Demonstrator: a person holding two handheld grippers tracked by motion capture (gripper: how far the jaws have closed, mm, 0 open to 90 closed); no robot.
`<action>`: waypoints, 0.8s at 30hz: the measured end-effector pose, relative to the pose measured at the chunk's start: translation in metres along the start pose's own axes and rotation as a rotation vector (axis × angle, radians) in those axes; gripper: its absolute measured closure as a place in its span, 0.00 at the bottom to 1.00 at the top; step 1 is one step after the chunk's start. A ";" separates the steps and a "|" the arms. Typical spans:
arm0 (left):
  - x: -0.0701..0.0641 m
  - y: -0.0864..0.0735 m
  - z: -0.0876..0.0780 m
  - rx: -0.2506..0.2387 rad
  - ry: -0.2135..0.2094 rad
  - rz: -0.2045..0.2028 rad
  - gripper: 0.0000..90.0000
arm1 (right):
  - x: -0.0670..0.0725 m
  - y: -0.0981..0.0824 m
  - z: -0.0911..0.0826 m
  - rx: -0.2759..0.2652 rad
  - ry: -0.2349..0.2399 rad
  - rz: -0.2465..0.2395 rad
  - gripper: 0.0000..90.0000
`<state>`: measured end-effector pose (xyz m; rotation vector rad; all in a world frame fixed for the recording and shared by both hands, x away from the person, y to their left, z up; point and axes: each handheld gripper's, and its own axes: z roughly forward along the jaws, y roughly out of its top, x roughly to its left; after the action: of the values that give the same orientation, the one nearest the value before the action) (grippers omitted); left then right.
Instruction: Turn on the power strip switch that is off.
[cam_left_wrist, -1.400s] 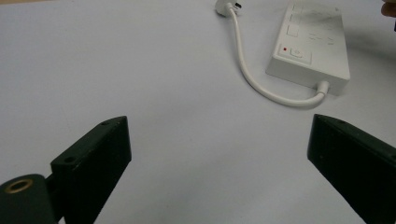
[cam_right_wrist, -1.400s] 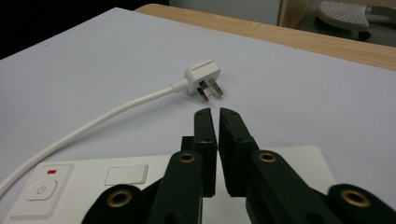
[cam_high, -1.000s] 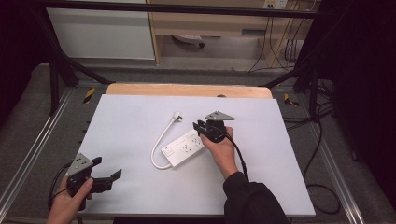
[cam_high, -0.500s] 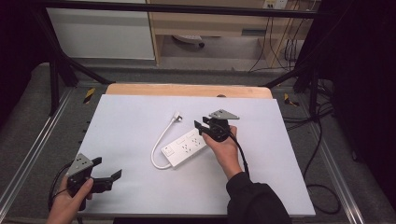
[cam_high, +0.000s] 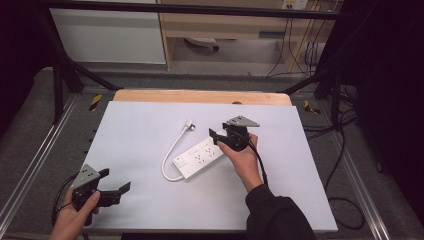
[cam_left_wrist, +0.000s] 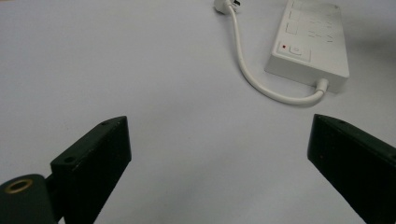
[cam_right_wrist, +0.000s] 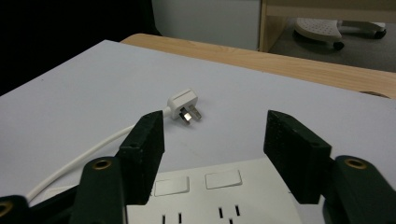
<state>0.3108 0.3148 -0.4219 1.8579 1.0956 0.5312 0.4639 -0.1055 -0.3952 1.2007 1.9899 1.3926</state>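
Observation:
A white power strip (cam_high: 199, 158) lies at the middle of the white table top (cam_high: 145, 130). Its white cable (cam_high: 170, 152) loops left and runs up to the plug (cam_high: 189, 124), which rests flat on the table. My right gripper (cam_high: 220, 134) hovers open over the far right end of the strip. In the right gripper view its jaws stand apart above the strip (cam_right_wrist: 224, 200), with the plug (cam_right_wrist: 184, 106) ahead between them. My left gripper (cam_high: 115, 180) is open near the front left corner, with nothing in it. From there the strip (cam_left_wrist: 310, 44) and cable (cam_left_wrist: 252, 79) lie ahead to the right.
A wooden edge (cam_high: 200, 96) runs along the back of the table. Metal rails (cam_high: 30, 170) flank both sides. Cables (cam_high: 345, 200) trail on the floor at the right. A white cabinet (cam_high: 107, 35) stands behind the table.
My right gripper has drifted slightly to the right over the strip's end. The left gripper, strip and plug have not moved.

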 end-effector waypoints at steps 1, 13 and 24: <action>0.000 0.000 0.000 0.000 0.000 -0.001 0.07 | 0.000 0.001 -0.001 -0.003 -0.002 0.001 0.39; 0.000 0.000 0.000 0.002 0.000 -0.002 0.07 | -0.012 0.006 -0.019 -0.001 -0.049 0.006 0.14; -0.001 0.000 0.001 0.001 0.000 -0.005 0.07 | -0.028 0.012 -0.047 -0.046 -0.058 0.019 0.07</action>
<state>0.3107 0.3139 -0.4223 1.8555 1.1001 0.5281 0.4486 -0.1522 -0.3688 1.2291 1.9017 1.3887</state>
